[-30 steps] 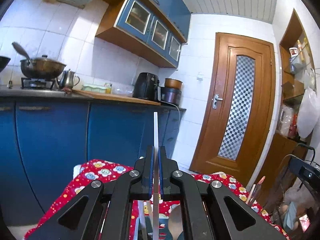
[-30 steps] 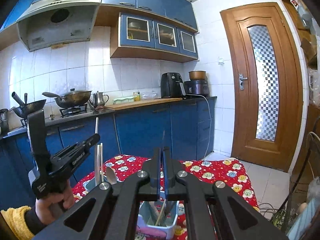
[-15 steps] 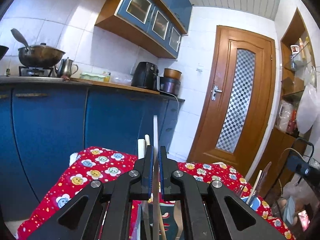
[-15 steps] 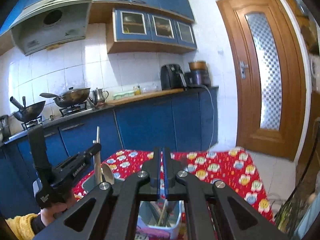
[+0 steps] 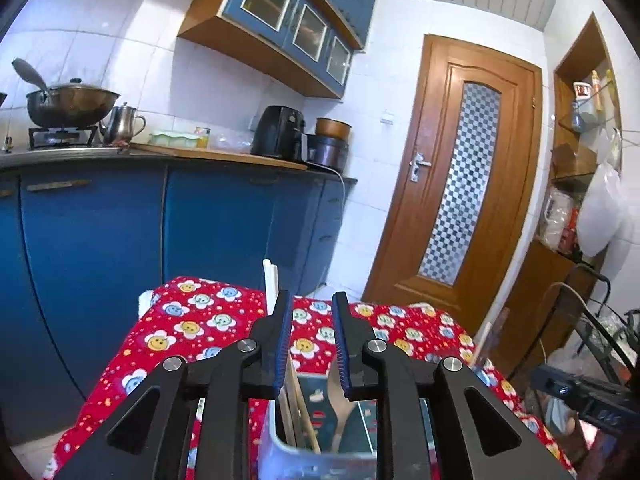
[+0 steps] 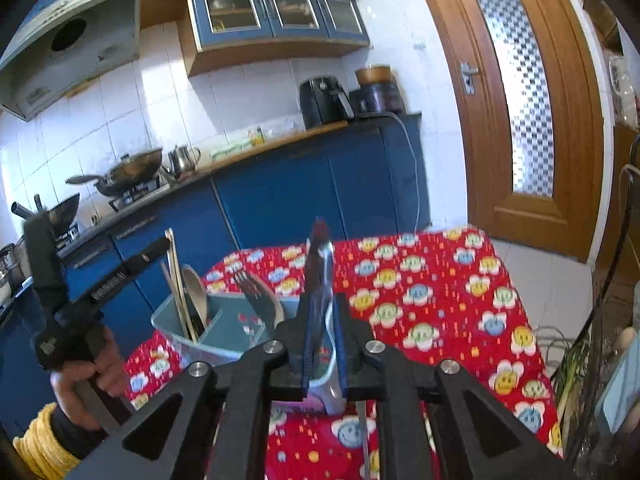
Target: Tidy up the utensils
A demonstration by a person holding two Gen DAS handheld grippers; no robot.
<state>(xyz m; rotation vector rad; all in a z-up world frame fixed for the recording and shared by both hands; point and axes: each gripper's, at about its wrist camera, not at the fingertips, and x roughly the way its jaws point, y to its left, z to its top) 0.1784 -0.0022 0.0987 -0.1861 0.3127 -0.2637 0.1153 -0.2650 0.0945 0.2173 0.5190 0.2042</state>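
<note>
A pale blue divided utensil caddy (image 6: 224,340) stands on the red flowered tablecloth (image 6: 432,292). It holds chopsticks (image 6: 178,280), a wooden spoon (image 6: 196,292) and a fork (image 6: 256,292). My left gripper (image 5: 310,340) is open right above the caddy (image 5: 320,456), with chopsticks (image 5: 294,408) and a wooden spoon (image 5: 340,404) below its jaws. It also shows in the right wrist view (image 6: 158,246), at the caddy's left. My right gripper (image 6: 322,320) is open a little; a dark-handled utensil (image 6: 318,276) leans against its left finger, over the caddy's near compartment.
Blue kitchen cabinets (image 5: 100,240) and a counter with a wok (image 5: 72,104), kettle and air fryer (image 5: 280,130) run behind the table. A wooden door (image 5: 460,200) is at the right. A wire rack (image 6: 600,340) stands at the table's right side.
My left gripper has opened and let the white chopstick drop into the caddy. My right gripper has opened a little and tilted down over the caddy, its utensil now loose.
</note>
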